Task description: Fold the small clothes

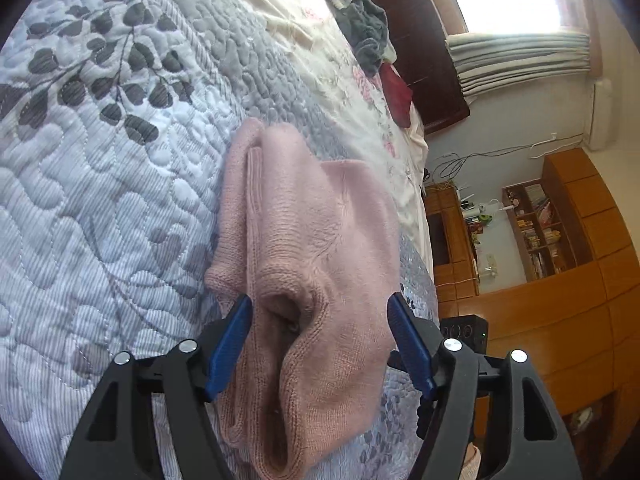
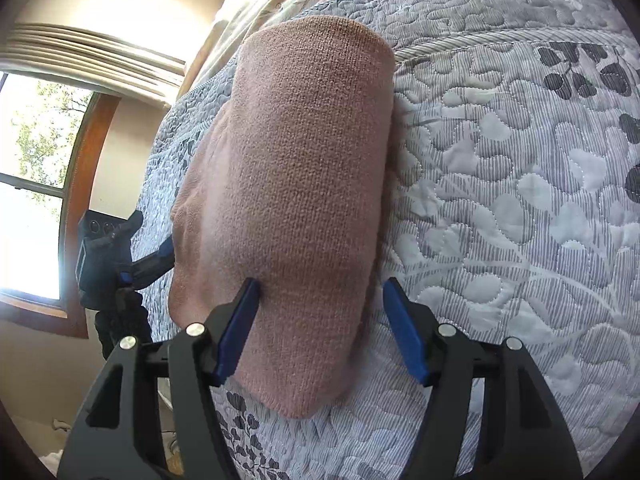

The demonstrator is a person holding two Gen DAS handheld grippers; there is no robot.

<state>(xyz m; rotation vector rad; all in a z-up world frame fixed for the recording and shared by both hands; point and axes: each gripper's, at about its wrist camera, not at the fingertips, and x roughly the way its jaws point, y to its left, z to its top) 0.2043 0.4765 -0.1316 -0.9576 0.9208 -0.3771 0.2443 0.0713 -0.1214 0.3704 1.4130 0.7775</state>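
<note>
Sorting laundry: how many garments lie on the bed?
3: pink knit garment between the left gripper fingers; grey clothing and dark red piece at the far edge. Others may be hidden.

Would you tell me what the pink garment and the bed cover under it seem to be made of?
Pink garment: soft knit, probably wool or acrylic, matte; visible stitch rows and slight fuzz. Bed cover: quilted woven fabric, likely cotton or polyester; stitched puffy outlines and a printed leaf pattern.

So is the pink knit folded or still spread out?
Folded. The pink knit lies as a compact doubled bundle on the quilt, with layered edges visible in the left wrist view. Both grippers are open around it.
</note>
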